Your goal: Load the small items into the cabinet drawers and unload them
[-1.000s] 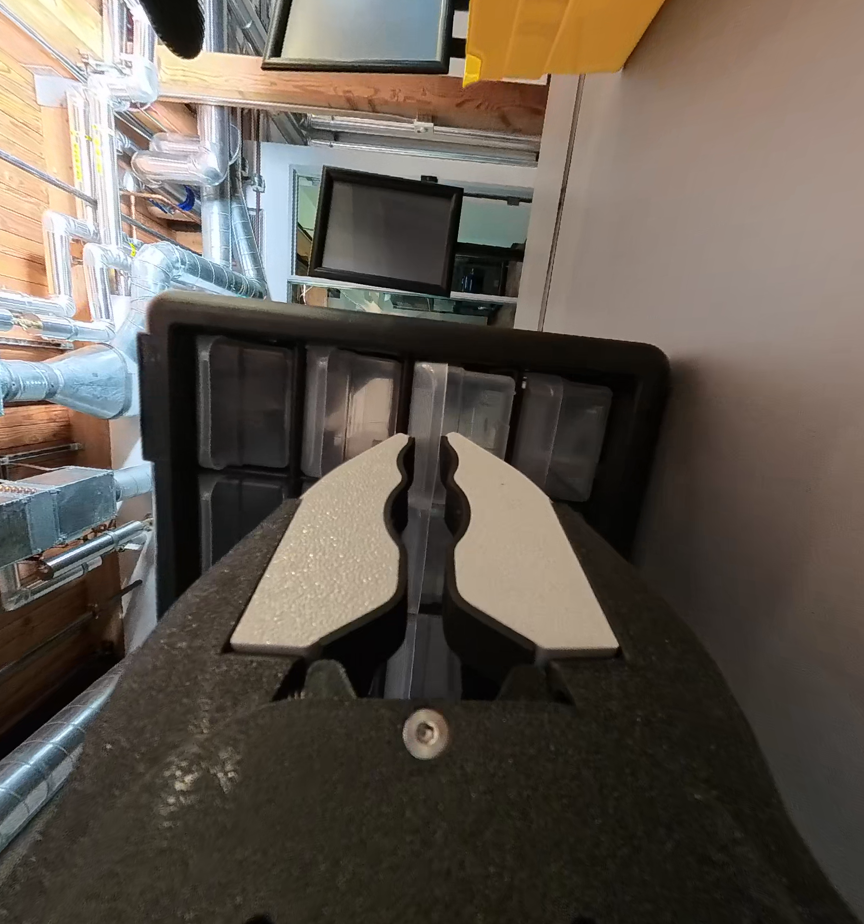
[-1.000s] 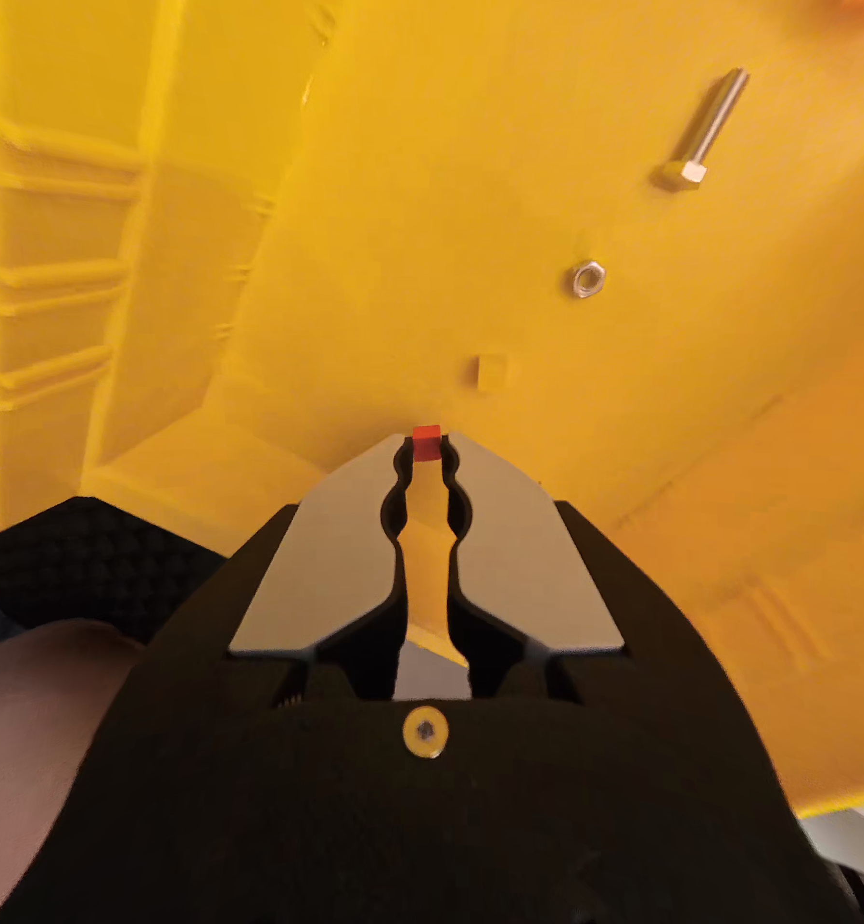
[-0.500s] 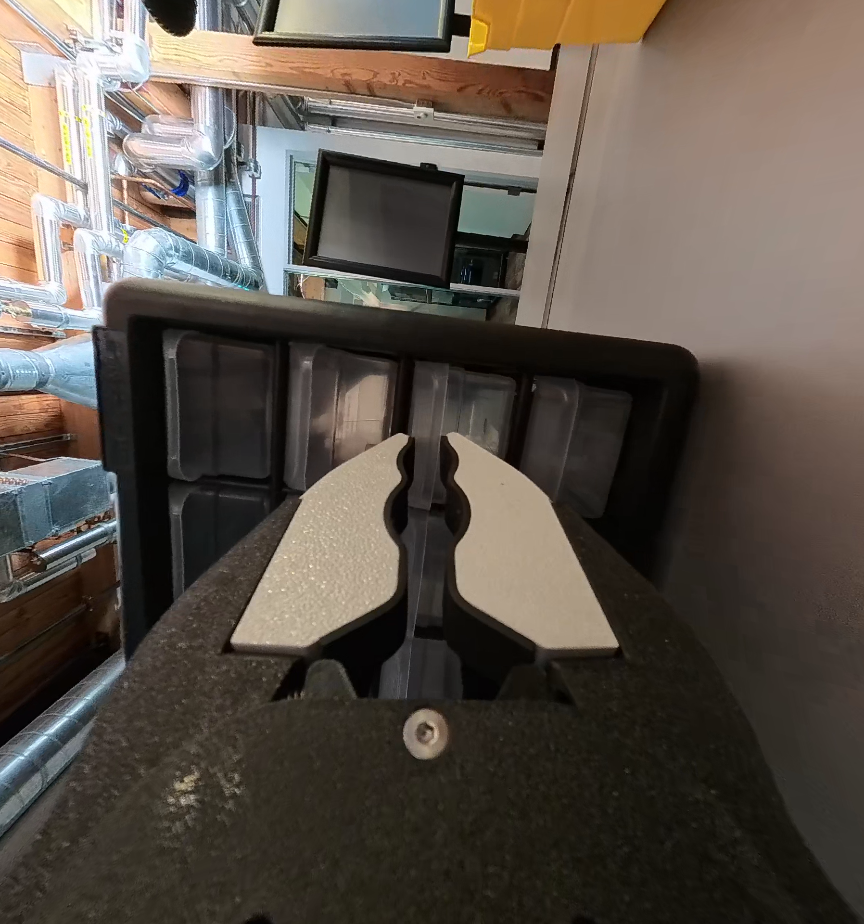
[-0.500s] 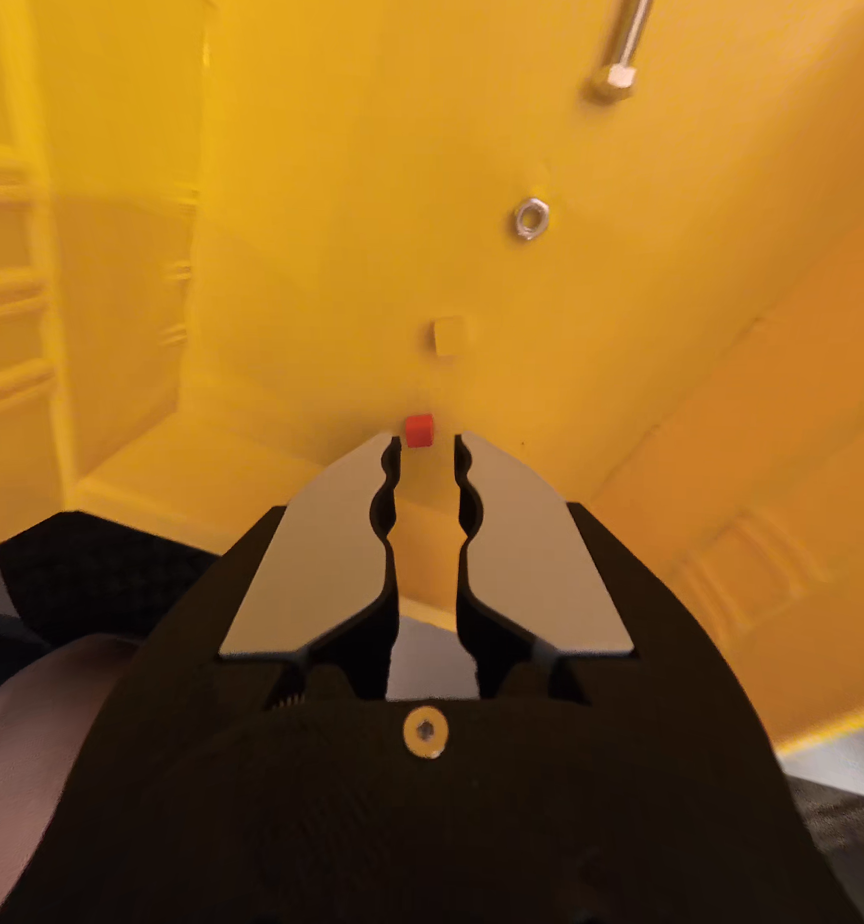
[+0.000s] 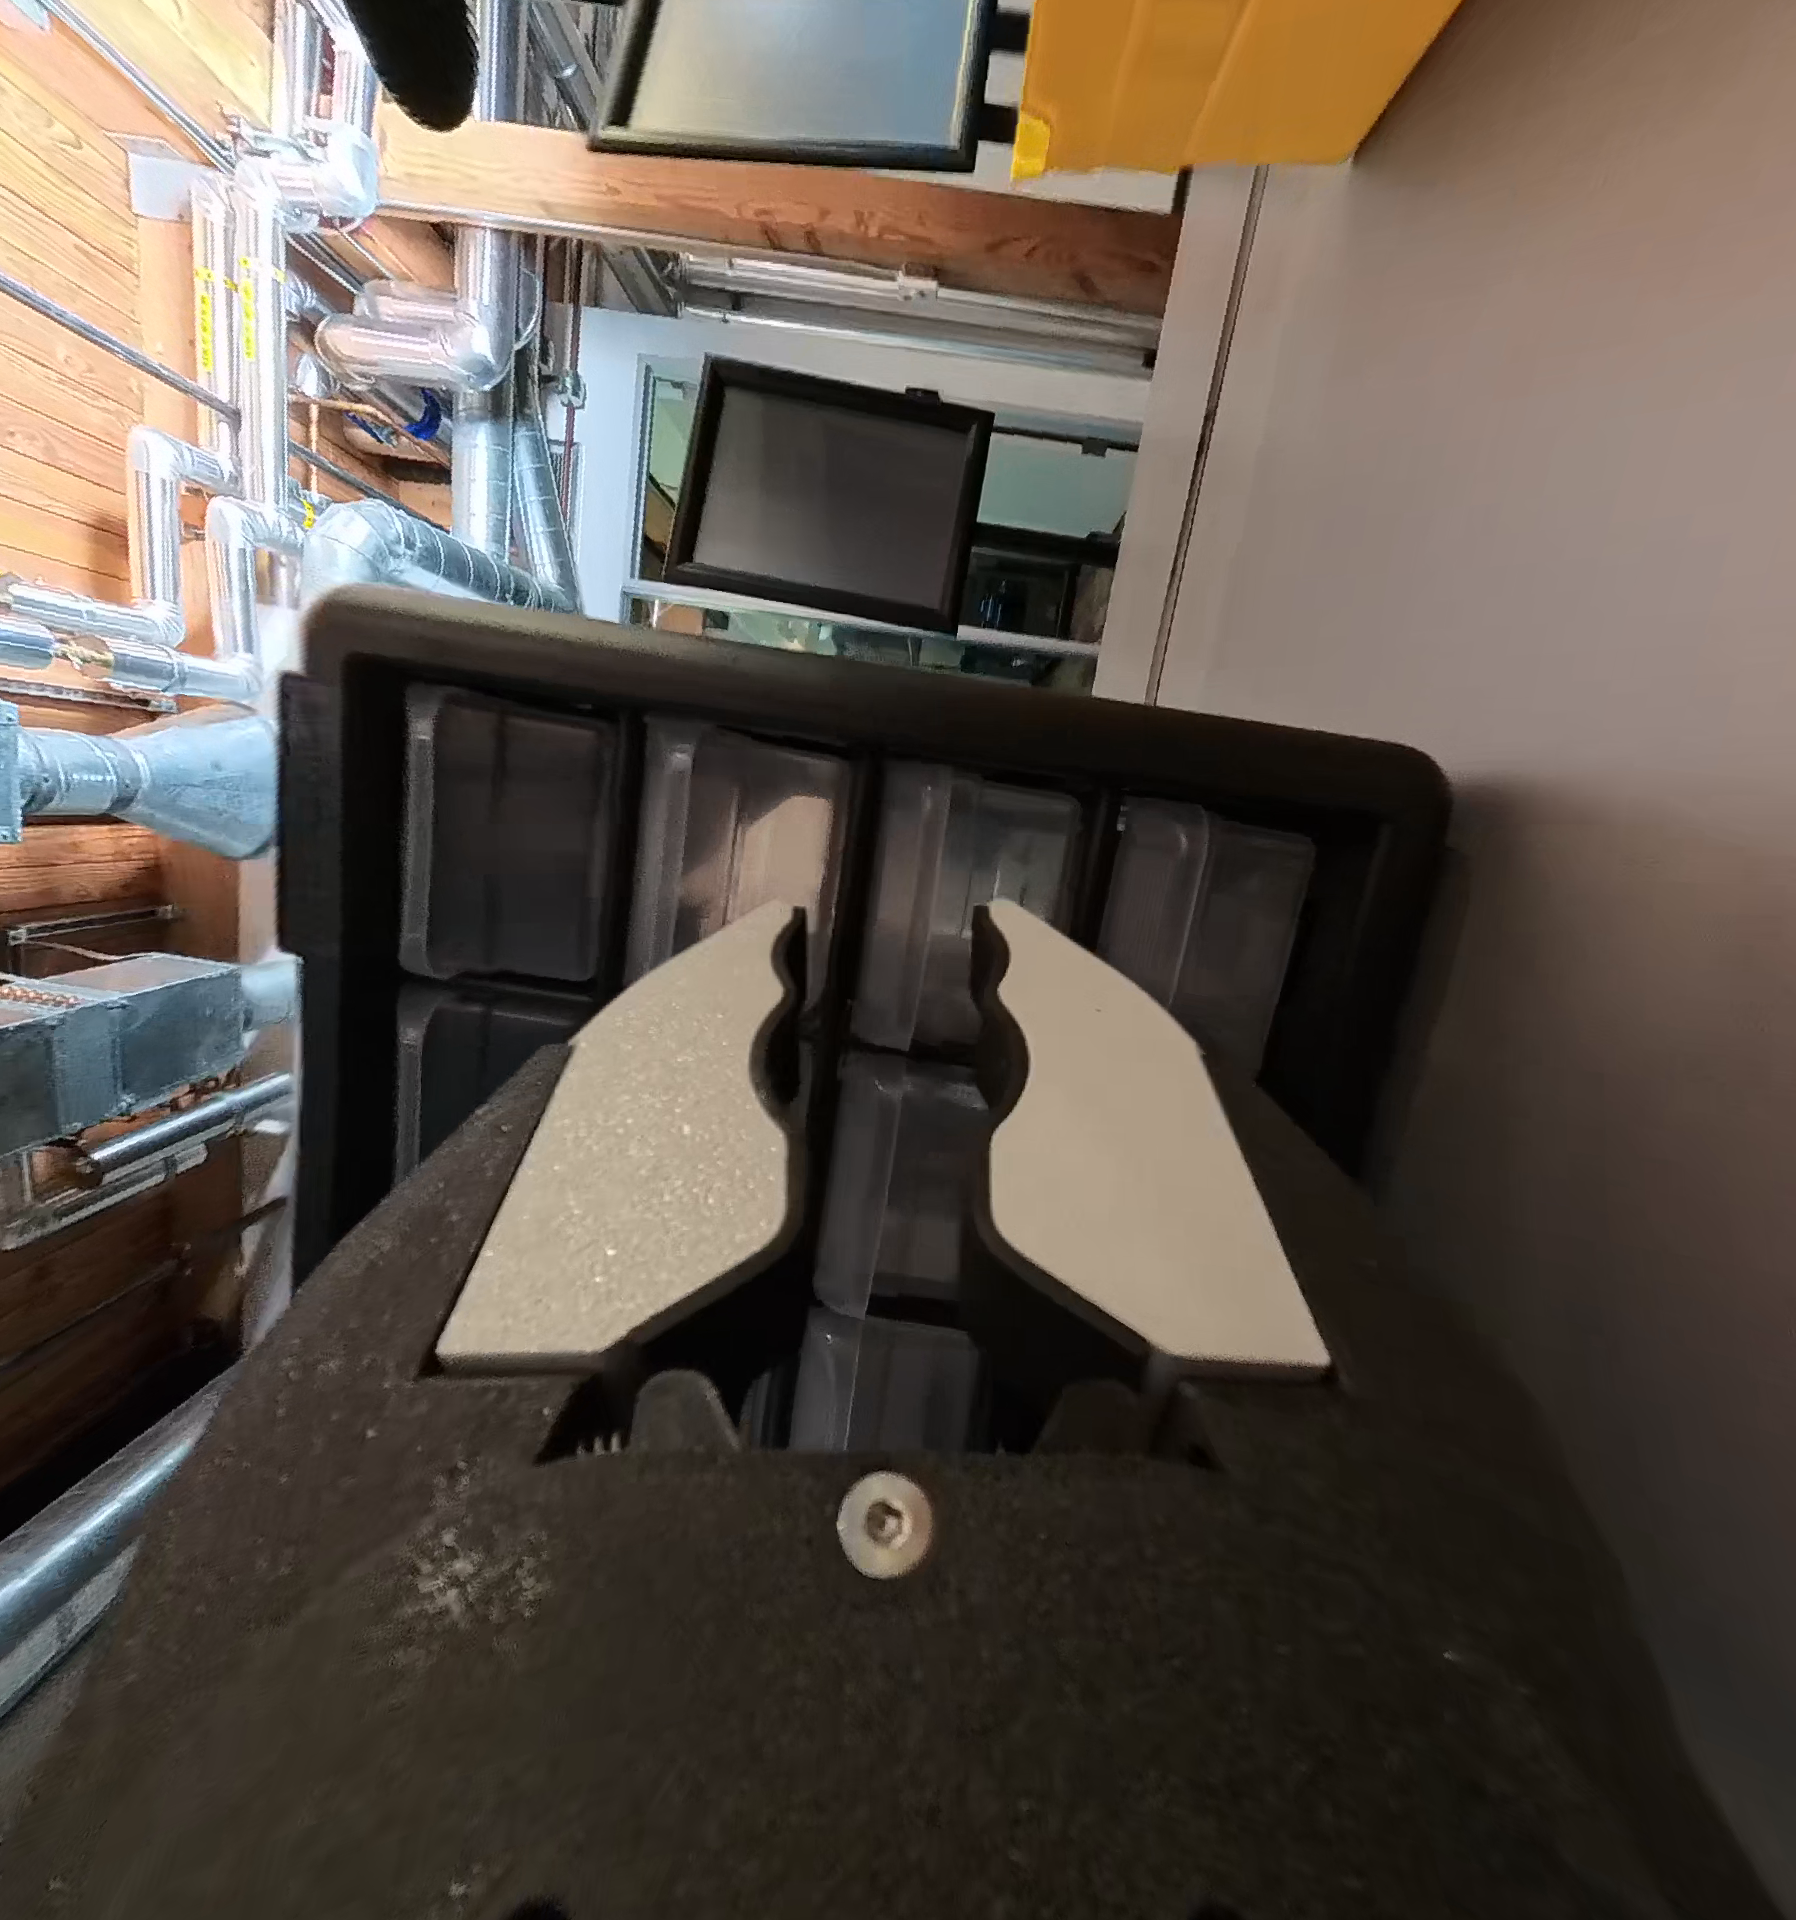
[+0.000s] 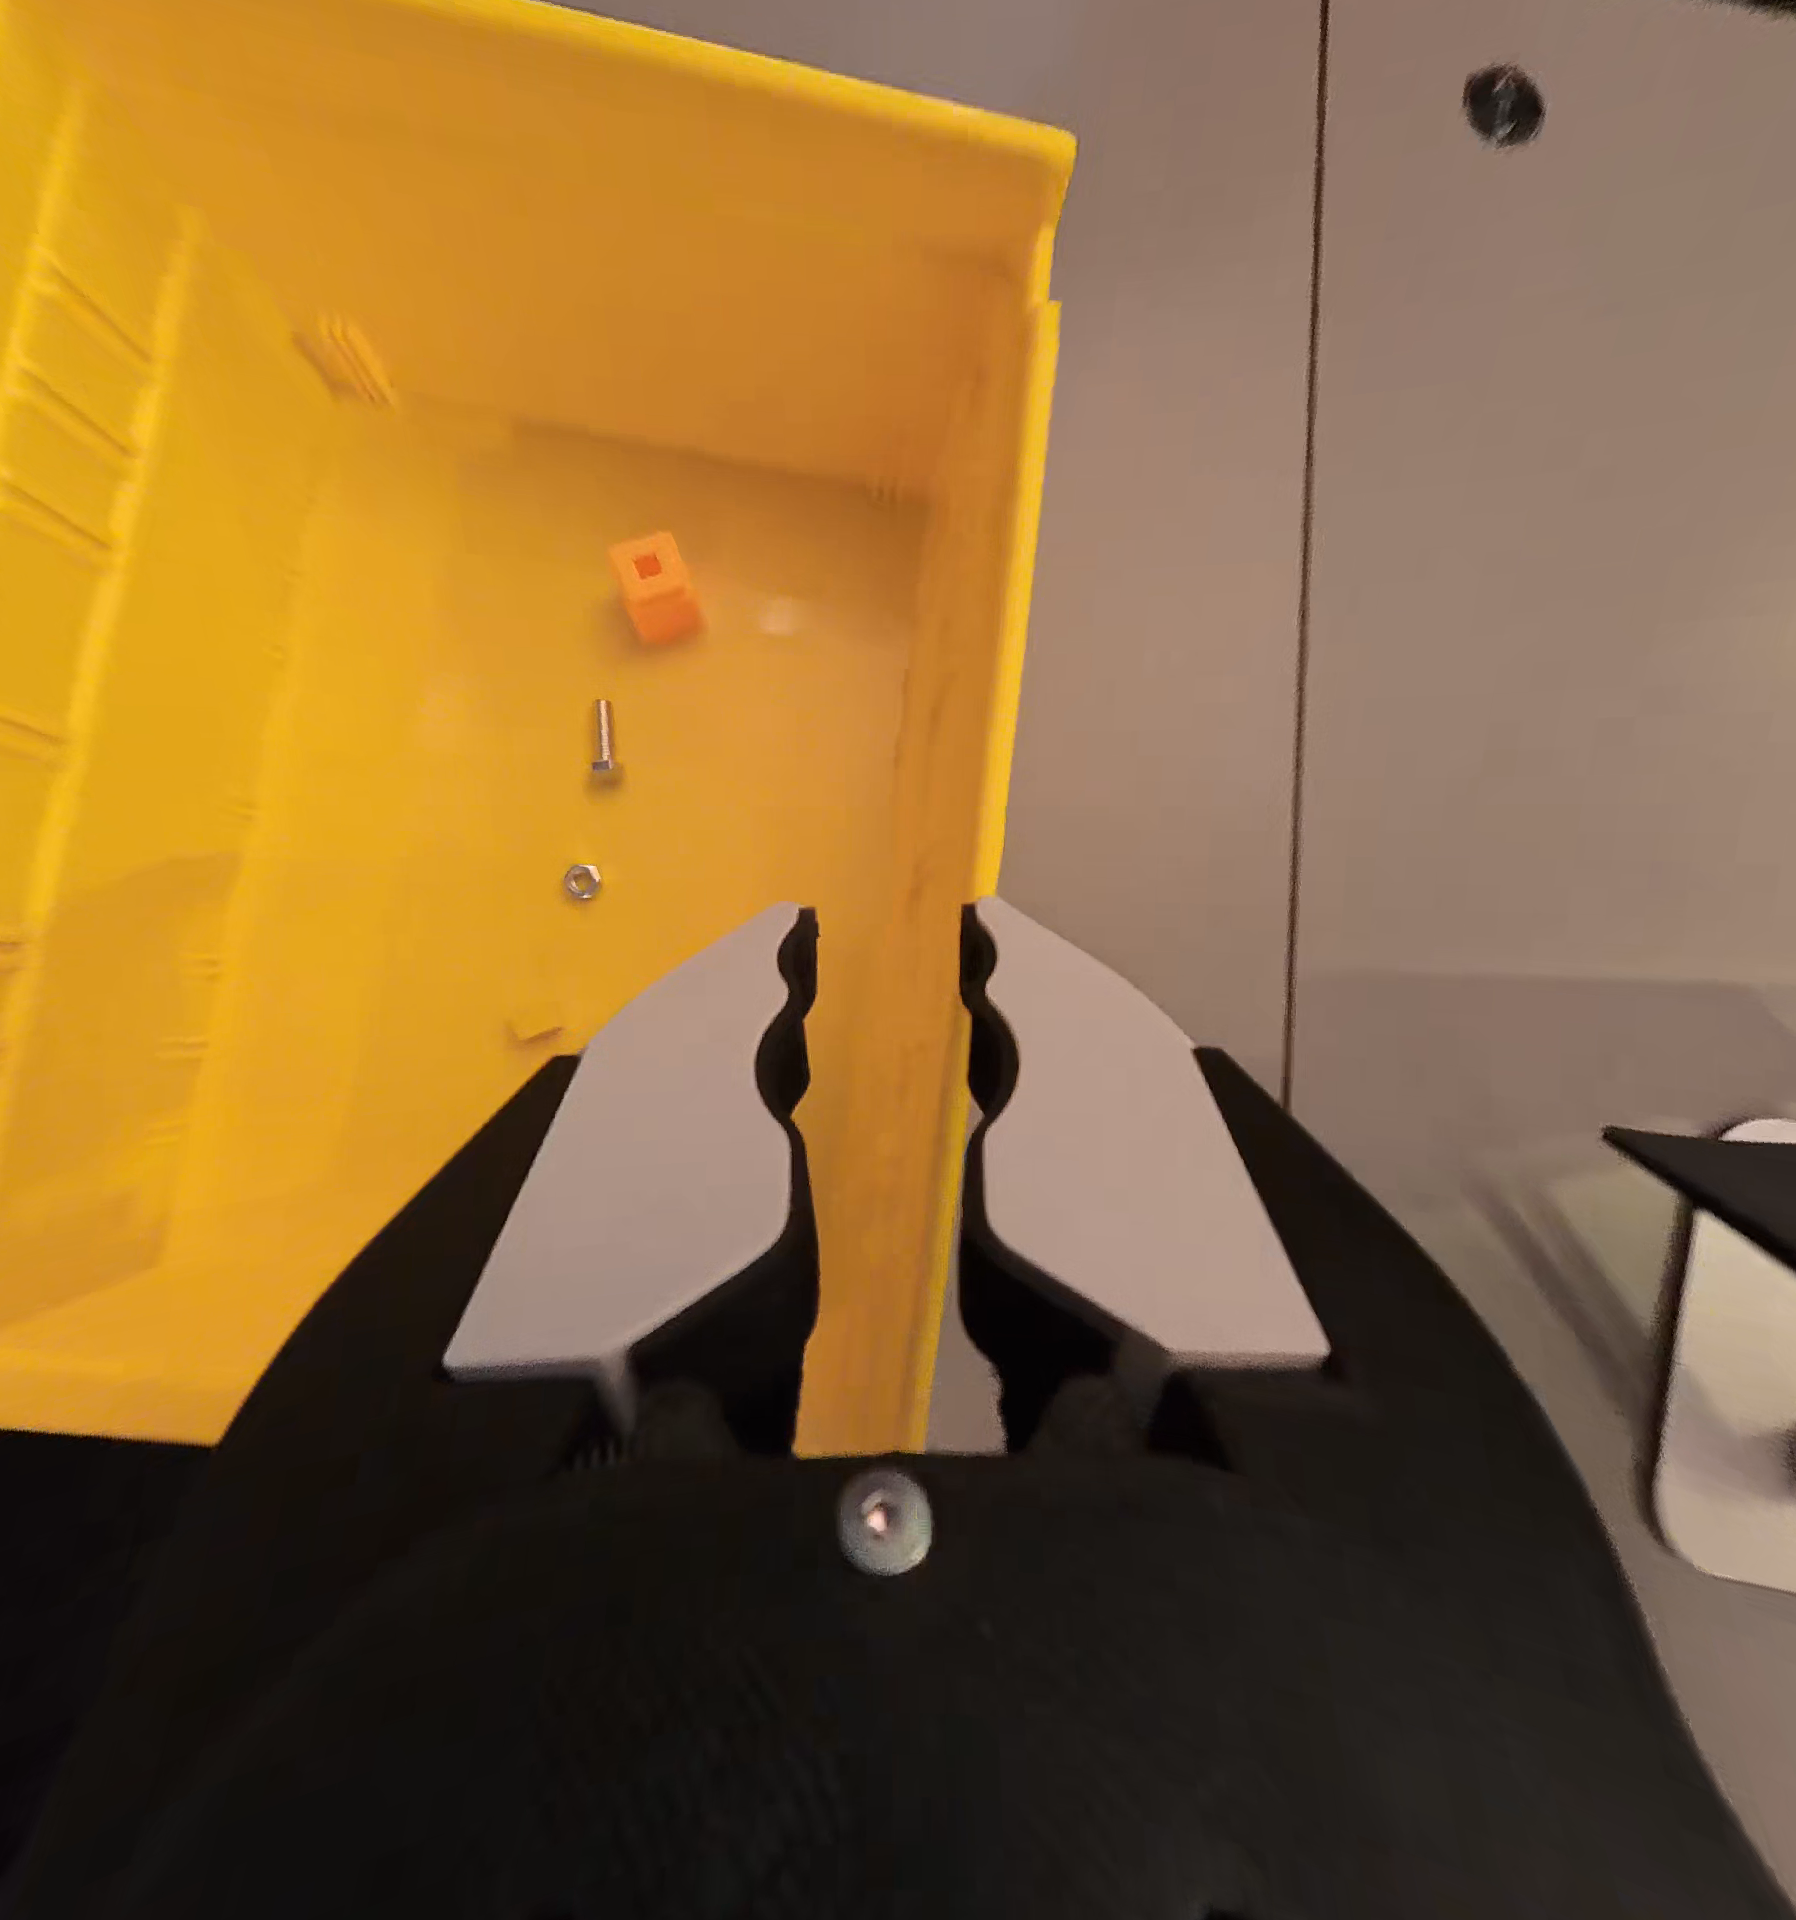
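- The left tool (image 5: 889,920) has its two fingers spread, with nothing between them; it points at the front of the black cabinet (image 5: 873,686), close to it.
- Seen through the gap between those fingers is a clear drawer (image 5: 961,883) of the cabinet, third in the visible row of four; its raised handle rib lies just left of the gap's middle.
- More clear drawers (image 5: 509,842) fill the cabinet's face on both sides of that one, and a second row shows partly behind the tool's body.
- The cabinet stands against the grey table (image 5: 1600,520), which fills the right side of the left wrist view since the camera is turned sideways.
- Beyond the cabinet are two dark monitors (image 5: 821,499), silver pipes (image 5: 198,769) and wooden panelling.
- The right tool (image 6: 889,914) is also spread and holds nothing; its tips hang over the right-hand wall of the yellow bin (image 6: 1019,416).
- On the bin's floor, left of and beyond the tips, lie a small nut (image 6: 582,882), a bolt (image 6: 603,740) and, farthest off, an orange block (image 6: 655,587) with a square hole in its top.
- All three lie apart from each other and from the bin's walls.
- The bin rests on the grey table; right of it in the same view a black edge over a white object (image 6: 1746,1351) is blurred.
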